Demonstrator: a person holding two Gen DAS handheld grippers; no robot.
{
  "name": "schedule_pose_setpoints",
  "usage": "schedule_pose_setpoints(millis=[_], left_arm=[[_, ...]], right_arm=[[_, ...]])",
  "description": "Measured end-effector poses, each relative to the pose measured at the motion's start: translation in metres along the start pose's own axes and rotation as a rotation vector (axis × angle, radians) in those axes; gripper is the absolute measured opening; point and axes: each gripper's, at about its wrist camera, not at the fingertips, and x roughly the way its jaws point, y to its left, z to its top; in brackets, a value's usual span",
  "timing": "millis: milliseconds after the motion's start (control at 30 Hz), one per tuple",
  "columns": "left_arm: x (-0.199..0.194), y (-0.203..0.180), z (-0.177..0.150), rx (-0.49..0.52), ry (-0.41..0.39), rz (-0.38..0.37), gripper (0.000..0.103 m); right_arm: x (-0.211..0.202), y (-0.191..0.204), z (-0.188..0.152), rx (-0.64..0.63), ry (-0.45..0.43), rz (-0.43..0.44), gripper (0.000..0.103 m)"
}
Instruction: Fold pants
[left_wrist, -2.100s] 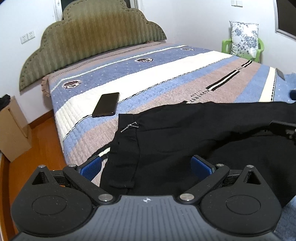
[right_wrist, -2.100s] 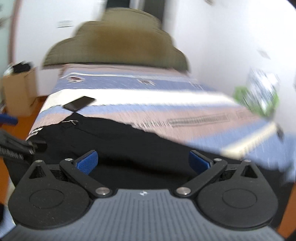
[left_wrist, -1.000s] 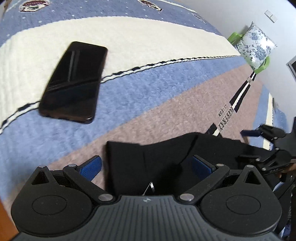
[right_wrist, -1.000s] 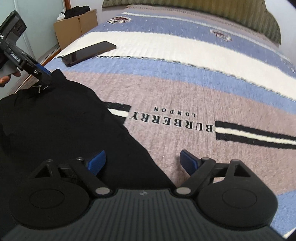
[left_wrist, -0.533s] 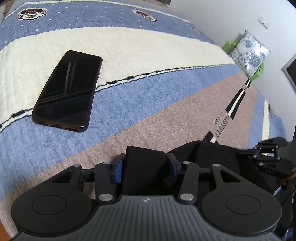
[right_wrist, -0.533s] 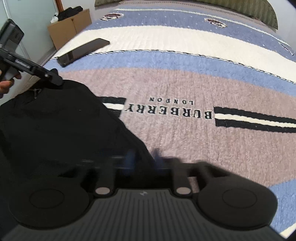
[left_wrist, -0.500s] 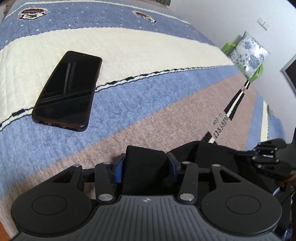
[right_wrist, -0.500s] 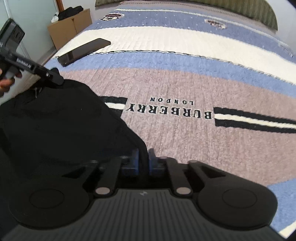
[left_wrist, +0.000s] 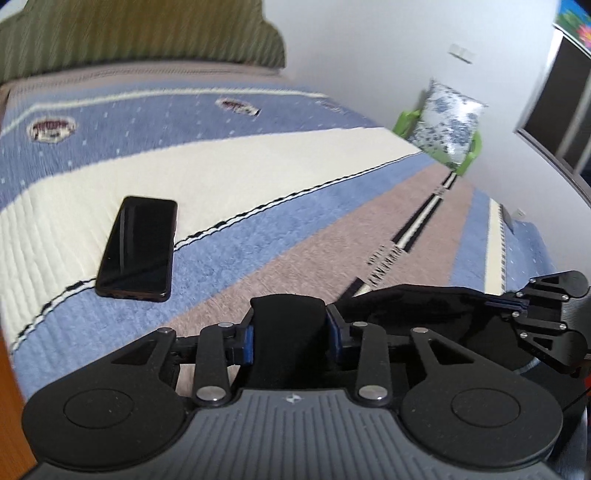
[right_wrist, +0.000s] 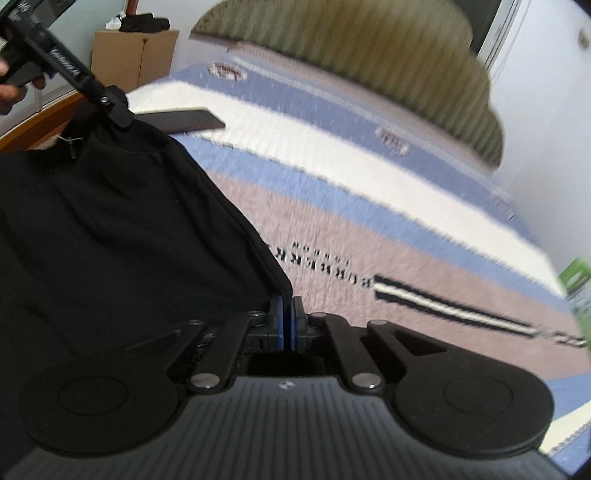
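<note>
Black pants (right_wrist: 122, 229) hang taut between both hand-held grippers

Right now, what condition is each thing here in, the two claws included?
left gripper: shut on a thick bunch of cloth.
right gripper: shut on a thin edge.
pants: black, held between both grippers, lifted off the bed on the right gripper's side.
phone: lying flat on the blanket, screen dark.
blanket: spread flat over the bed.
</note>
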Motion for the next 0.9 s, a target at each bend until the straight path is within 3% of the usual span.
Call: schedule_pose_setpoints(millis=[133, 433, 700, 900], left_arm=[[-0.036, -0.009, -0.023, 0.054, -0.02, -0.006, 0.035], [-0.111, -0.016, -0.103, 0.089, -0.069, -0.006, 0.035], [-0.138, -0.016, -0.173, 0.095, -0.07, 0.04, 0.035], [-0.152, -0.017, -0.193, 0.079, -0.073, 0.049, 0.035]], right_arm=[[-0.047, 0.034, -0.01, -0.051, -0.045, -0.061, 0.005], [-0.127, 0.122, -0.043, -0.131, -0.07, -0.073, 0.005], [-0.157, 0.175, -0.073, -0.135, -0.021, 0.004, 0.005], [-0.157, 0.208, -0.088, -0.231, 0.043, 0.06, 0.005]])
